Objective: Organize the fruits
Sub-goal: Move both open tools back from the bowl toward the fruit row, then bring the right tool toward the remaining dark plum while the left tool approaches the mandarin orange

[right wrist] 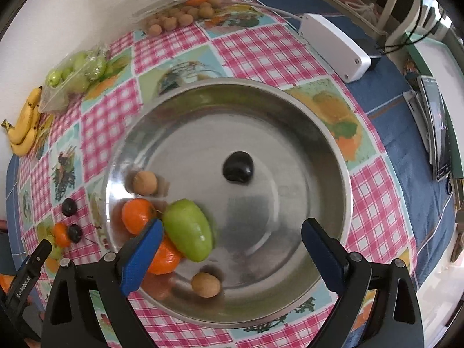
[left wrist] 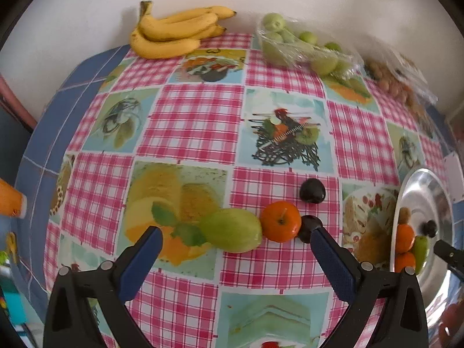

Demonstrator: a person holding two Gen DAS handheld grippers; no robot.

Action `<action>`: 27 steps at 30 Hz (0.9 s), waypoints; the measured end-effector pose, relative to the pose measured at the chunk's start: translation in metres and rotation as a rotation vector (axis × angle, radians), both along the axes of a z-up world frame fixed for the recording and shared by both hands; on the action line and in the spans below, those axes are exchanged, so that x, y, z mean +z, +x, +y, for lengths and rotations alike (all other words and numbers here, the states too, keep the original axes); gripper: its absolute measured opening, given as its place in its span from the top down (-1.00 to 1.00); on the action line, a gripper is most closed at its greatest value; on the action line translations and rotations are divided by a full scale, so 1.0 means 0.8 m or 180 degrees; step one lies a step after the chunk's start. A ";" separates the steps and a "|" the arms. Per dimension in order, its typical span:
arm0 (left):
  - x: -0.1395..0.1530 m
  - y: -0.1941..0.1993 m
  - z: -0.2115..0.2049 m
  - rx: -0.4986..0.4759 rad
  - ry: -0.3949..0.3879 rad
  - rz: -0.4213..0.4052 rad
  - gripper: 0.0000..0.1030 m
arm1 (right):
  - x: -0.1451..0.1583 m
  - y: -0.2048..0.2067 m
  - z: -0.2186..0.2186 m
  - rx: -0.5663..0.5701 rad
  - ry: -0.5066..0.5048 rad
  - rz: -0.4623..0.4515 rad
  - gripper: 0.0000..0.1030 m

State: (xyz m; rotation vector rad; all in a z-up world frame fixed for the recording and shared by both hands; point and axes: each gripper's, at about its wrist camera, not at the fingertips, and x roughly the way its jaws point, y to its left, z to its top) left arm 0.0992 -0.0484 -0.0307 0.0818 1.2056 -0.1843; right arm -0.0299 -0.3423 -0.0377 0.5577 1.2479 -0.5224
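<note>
In the left wrist view my left gripper (left wrist: 236,236) is open and empty, low over the tablecloth. Between its fingers lie a green fruit (left wrist: 232,230) and a small orange (left wrist: 280,221). A dark plum (left wrist: 308,226) touches the right finger and another plum (left wrist: 312,190) lies just beyond. In the right wrist view my right gripper (right wrist: 232,232) is open and empty above the steel bowl (right wrist: 324,133). The bowl holds a green fruit (right wrist: 188,233), two oranges (right wrist: 136,214), two brown longans (right wrist: 145,182) and a dark plum (right wrist: 237,167).
Bananas (left wrist: 174,33), a bag of green fruits (left wrist: 298,45) and a box of longans (right wrist: 179,14) lie along the wall. A white box (right wrist: 336,46) with cable and a tablet (right wrist: 438,133) sit at the table's right side. The bowl's rim (left wrist: 406,197) shows in the left wrist view.
</note>
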 end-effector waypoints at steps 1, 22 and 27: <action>0.001 0.001 0.003 0.0019 -0.0027 0.0003 -1.00 | 0.003 0.002 0.003 0.0017 0.0003 -0.0030 -0.87; 0.007 0.019 0.076 0.0522 -0.0263 0.0034 -1.00 | 0.014 0.069 0.127 0.0779 0.0046 -0.0323 -0.87; 0.004 0.022 0.087 0.0591 -0.0277 0.0069 -1.00 | 0.006 0.088 0.168 0.1018 0.0140 -0.0339 -0.87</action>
